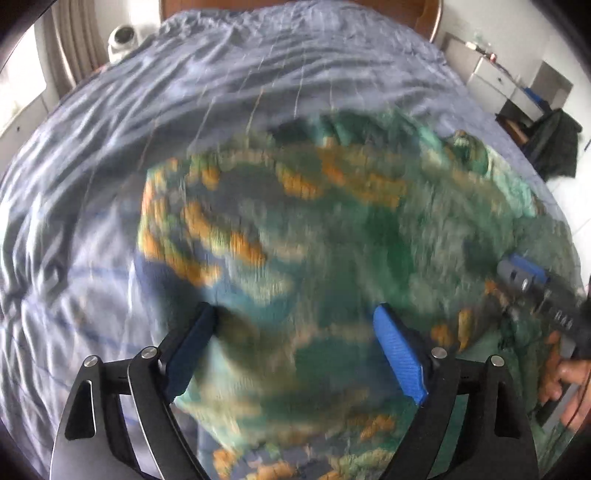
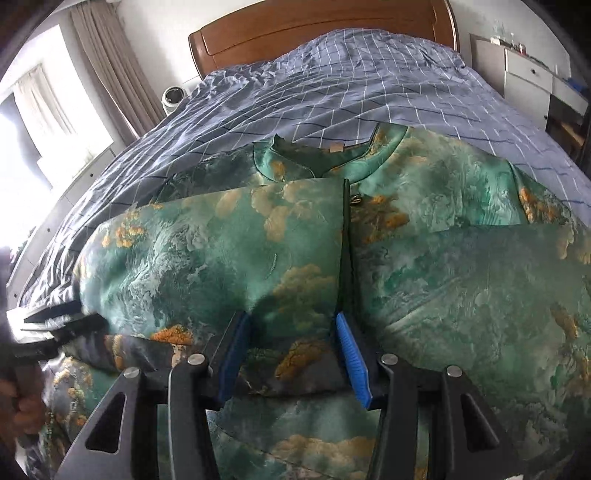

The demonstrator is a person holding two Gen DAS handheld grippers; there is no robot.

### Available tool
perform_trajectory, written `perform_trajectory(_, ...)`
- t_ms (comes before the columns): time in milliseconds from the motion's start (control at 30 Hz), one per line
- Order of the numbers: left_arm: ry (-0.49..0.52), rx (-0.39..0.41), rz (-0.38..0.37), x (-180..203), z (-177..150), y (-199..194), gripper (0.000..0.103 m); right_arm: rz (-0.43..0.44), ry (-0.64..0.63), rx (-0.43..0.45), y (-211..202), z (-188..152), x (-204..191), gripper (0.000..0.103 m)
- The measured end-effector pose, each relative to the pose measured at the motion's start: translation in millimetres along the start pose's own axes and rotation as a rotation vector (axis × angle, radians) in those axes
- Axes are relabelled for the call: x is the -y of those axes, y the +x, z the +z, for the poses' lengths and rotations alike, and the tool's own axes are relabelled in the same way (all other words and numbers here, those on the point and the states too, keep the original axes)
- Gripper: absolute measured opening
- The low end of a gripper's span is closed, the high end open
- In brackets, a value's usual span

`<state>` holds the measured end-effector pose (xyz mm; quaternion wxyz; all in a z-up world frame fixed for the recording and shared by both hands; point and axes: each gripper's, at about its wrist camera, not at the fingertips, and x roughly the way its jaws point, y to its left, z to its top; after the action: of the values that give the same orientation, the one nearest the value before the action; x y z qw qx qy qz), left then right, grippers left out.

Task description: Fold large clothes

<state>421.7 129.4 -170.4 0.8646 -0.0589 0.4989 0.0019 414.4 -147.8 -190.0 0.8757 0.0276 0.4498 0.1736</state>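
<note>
1. Left side of room: a beige curtain (image 2: 110,70) hangs beside a bright window, and a small white round device (image 2: 173,96) sits next to the bed edge.
2. Left gripper (image 1: 293,349): jaws spread wide above the green patterned garment (image 1: 332,240), nothing held between the blue pads. This view is motion-blurred.
3. The garment (image 2: 303,258) lies spread across the blue checked bedspread (image 2: 351,81), collar toward the wooden headboard (image 2: 314,26), both sleeves folded over the front.
4. Right gripper (image 2: 291,349): jaws partly open, straddling a raised fold of the garment near its centre seam; whether the pads pinch it cannot be told.
5. Right side: white drawers (image 2: 532,77) stand against the wall.
</note>
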Motion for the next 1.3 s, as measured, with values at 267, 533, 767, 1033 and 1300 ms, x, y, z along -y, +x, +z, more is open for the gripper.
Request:
perform_trajectory(267, -0.103, -0.064, 0.018, -28.2, 68.7, 54.1, 0.091, -0.020, -0.015, 0.016, 1.1, -4.4, -2.6, 0.050)
perform_trajectory(533, -0.108, -0.037, -0.002, -24.6, 63.9, 52.4, 0.092, -0.018, -0.010, 0.017, 3.9, -5.4, -0.3, 0.050)
perform_trajectory(767, 0.038, -0.010, 0.004, -0.3, -6.7, 0.7, 0.093, -0.043, -0.022, 0.012, 0.5, -4.7, -4.6, 0.050)
perform_trajectory(1033, 0.262, -0.001, -0.082, 34.8, -136.7, -92.8, 0.094, -0.103, -0.057, 0.070, -74.7, -18.8, -22.2, 0.050)
perform_trajectory(1300, 0.190, 0.121, -0.018, 36.1, -226.9, -155.4, 0.099, -0.133, -0.165, 0.175, -188.6, -90.4, -42.4, 0.065)
